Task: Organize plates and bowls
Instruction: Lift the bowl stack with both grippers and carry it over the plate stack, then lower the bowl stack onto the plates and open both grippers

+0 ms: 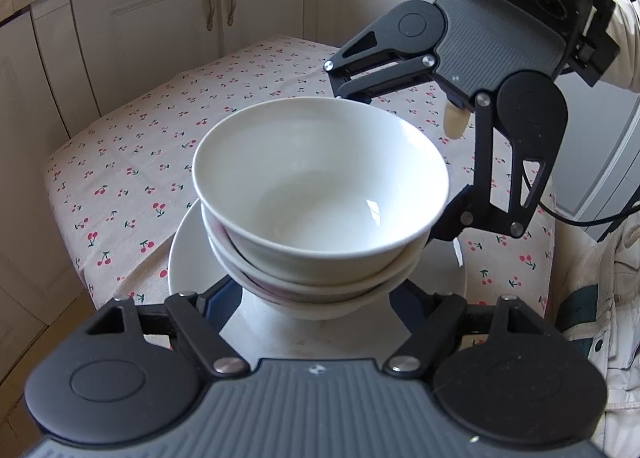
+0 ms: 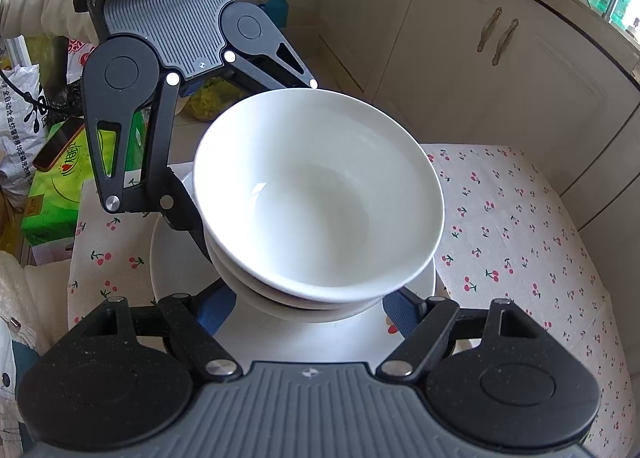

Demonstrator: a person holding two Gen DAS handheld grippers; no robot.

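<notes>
A stack of three white bowls (image 1: 320,194) stands on a white plate (image 1: 188,258) on the cherry-print tablecloth (image 1: 132,162). In the right wrist view the bowl stack (image 2: 320,198) sits on the same plate (image 2: 176,270). My left gripper (image 1: 316,298) has its jaws spread wide to either side of the bottom of the stack; its fingertips are hidden behind the bowls. My right gripper (image 2: 312,306) reaches in from the opposite side, jaws spread the same way around the stack. Whether any finger touches a bowl is hidden.
Cream kitchen cabinets (image 1: 160,30) stand behind the small table. A green box (image 2: 60,186), a phone (image 2: 60,142) and bags (image 2: 20,118) lie beside the table in the right wrist view. The table edge (image 1: 80,270) is close to the plate.
</notes>
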